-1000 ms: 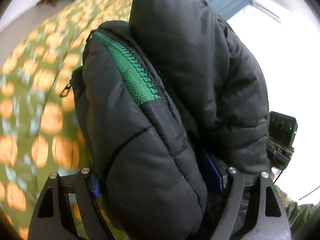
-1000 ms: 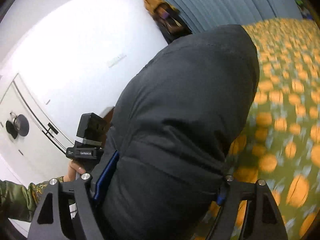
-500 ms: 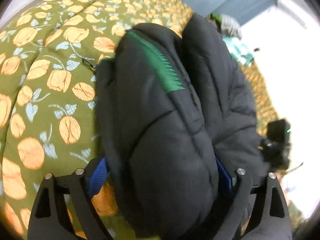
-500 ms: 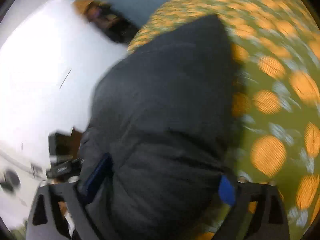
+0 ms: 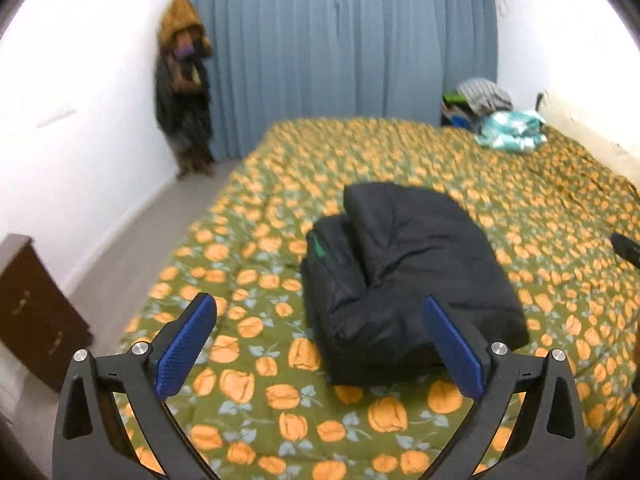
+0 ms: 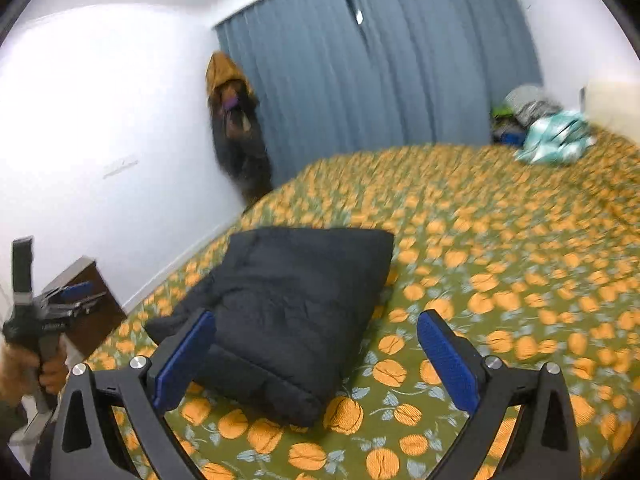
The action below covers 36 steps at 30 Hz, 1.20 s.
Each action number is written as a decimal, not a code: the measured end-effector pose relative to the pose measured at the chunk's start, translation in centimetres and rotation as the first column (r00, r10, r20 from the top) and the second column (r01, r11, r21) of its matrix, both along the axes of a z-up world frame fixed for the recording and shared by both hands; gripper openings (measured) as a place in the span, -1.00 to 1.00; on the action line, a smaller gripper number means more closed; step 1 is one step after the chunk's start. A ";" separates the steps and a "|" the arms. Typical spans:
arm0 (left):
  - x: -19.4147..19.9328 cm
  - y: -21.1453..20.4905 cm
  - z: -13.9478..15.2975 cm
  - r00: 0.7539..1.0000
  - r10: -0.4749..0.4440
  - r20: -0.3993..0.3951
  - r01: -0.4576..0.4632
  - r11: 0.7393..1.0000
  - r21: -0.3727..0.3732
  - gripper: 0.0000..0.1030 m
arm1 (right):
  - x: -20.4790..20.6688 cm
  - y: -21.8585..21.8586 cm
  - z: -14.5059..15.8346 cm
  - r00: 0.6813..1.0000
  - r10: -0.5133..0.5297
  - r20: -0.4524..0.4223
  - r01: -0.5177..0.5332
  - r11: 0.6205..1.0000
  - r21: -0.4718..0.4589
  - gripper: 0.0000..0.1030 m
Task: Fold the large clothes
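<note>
Left wrist view: left gripper [image 5: 320,322] spread wide, jaws just opened further, gripping nothing, folded black jacket [image 5: 404,280] lying loose on the flowery bedspread [image 5: 540,208]. Right wrist view: right gripper [image 6: 316,338] spread wide too, empty, same jacket [image 6: 288,312] sitting on the bedspread [image 6: 500,240].

Both wrist views—bed [image 5: 520,200], obliquely downward

Hanging clothes [image 5: 182,84] and far pile [image 5: 496,120] blur beyond telling.

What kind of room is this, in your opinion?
Most likely a bedroom: a wide bed with a flowered cover, long blue curtains behind it, and a wooden drawer unit by the wall.
</note>
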State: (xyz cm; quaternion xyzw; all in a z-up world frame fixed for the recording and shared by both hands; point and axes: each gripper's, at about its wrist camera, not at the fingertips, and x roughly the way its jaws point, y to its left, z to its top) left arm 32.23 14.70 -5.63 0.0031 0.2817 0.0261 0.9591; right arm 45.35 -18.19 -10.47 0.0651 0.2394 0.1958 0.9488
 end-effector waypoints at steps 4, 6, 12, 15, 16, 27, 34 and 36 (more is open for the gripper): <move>-1.6 -1.3 0.3 1.000 0.012 0.018 -0.012 1.000 -0.020 0.99 | -2.0 0.8 0.6 0.997 -0.026 -0.073 0.019 0.995 -0.102 0.99; -2.4 -2.2 0.4 0.999 0.036 0.030 -0.036 0.999 0.009 0.99 | -4.0 1.4 1.2 0.998 -0.057 -0.039 0.050 0.987 -0.151 0.99; -4.4 -4.3 0.7 0.995 0.100 0.006 -0.100 0.992 0.079 0.99 | -9.4 3.3 2.0 0.998 -0.062 -0.014 0.058 0.980 -0.192 0.99; -5.4 -5.2 0.7 0.993 0.120 -0.011 -0.118 0.988 0.101 0.99 | -11.4 3.9 1.9 0.995 -0.100 -0.019 0.094 0.973 -0.210 0.99; -5.8 -5.5 0.8 0.993 0.118 -0.021 -0.115 0.988 0.102 0.99 | -11.9 4.1 1.8 0.994 -0.106 -0.021 0.099 0.972 -0.215 0.99; -10.1 -6.9 0.3 0.989 0.044 -0.140 -0.034 0.996 0.077 0.99 | -16.9 6.0 1.4 0.969 -0.192 -0.153 0.137 0.941 -0.310 0.99; -11.1 -7.7 0.4 0.985 0.045 -0.166 -0.029 0.995 0.098 0.99 | -19.1 6.8 2.7 0.969 -0.195 -0.154 0.138 0.938 -0.318 0.99; -11.1 -7.9 0.5 0.985 0.047 -0.168 -0.029 0.994 0.106 0.99 | -19.5 7.1 3.0 0.971 -0.192 -0.143 0.137 0.936 -0.325 0.99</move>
